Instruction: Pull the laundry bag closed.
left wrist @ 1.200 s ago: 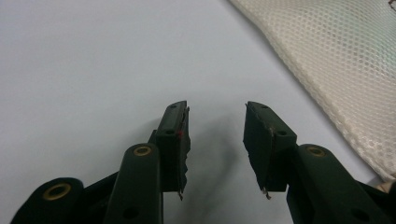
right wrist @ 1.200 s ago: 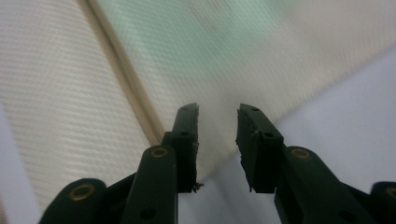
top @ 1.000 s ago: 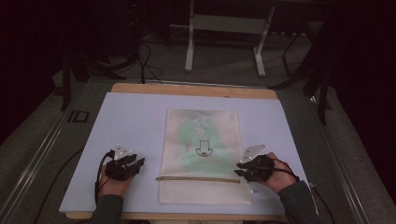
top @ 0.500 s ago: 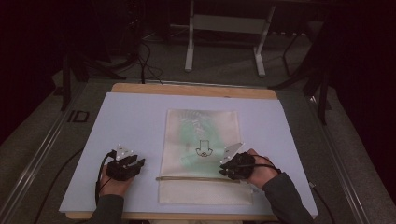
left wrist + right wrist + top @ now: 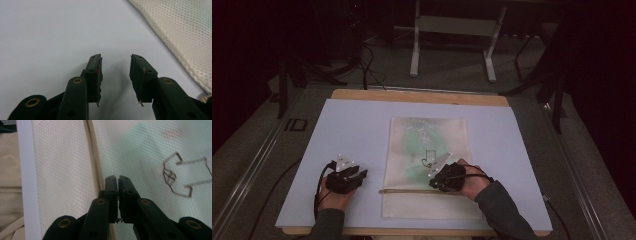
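Right hand-held gripper (image 5: 438,179) moved leftward onto mesh bag (image 5: 427,145) | jaws just closed, nothing visibly held | left hand-held gripper (image 5: 115,67) open, empty

Right gripper (image 5: 118,178): two black jaws rising from the bottom edge, having just been closing, now pressed together with a hairline gap, tips over the zip (image 5: 94,157) of a white mesh bag (image 5: 62,170). Bag: a dark shirt outline (image 5: 183,176) printed at right, a pale green patch showing through the mesh above. Left edge: a white strip of table (image 5: 26,170), beige cloth (image 5: 8,195) beyond it.
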The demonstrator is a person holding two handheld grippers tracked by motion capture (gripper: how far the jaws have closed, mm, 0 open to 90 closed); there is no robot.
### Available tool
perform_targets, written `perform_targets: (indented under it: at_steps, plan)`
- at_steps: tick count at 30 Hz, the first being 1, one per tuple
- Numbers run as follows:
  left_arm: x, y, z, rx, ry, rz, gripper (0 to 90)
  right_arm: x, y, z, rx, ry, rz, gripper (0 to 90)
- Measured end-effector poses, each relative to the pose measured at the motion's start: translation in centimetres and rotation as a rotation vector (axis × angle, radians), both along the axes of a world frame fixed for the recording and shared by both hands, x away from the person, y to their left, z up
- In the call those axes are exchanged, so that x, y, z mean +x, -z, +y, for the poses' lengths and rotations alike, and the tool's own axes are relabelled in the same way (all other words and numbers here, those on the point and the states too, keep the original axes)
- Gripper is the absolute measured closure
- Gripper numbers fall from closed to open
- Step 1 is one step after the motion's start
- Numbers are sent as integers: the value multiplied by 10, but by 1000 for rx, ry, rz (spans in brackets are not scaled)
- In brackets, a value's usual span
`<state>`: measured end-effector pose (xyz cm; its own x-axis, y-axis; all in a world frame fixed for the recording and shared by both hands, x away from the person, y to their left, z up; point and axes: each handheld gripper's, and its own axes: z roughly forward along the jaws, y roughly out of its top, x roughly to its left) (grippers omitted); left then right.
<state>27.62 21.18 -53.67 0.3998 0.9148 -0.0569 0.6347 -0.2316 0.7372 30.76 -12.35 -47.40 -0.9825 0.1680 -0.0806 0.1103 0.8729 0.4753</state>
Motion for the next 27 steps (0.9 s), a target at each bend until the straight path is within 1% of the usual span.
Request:
perform_targets:
  at_steps: [3, 6, 9, 13, 18, 19, 27]
  plan:
    - [0, 0, 0, 0, 1, -2, 609, -1, 1, 12, -8, -20, 0, 882]
    - [0, 0, 1, -3, -3, -2, 609, -2, 1, 24, -5, -42, 0, 900]
    - [0, -1, 1, -5, -9, -4, 609, -4, 3, 35, -7, -60, -7, 900]
    - [1, -1, 1, -5, -8, -5, 609, -5, 7, 48, -6, -81, 5, 900]
    - [1, -1, 2, -7, -6, -6, 610, -6, 9, 61, 6, -94, 8, 873]
    - [1, -1, 2, -7, -6, -6, 610, -6, 9, 61, 6, -94, 8, 873]
    - [1, -1, 2, -10, -4, -9, 610, -9, 10, 83, 11, -131, 20, 844]
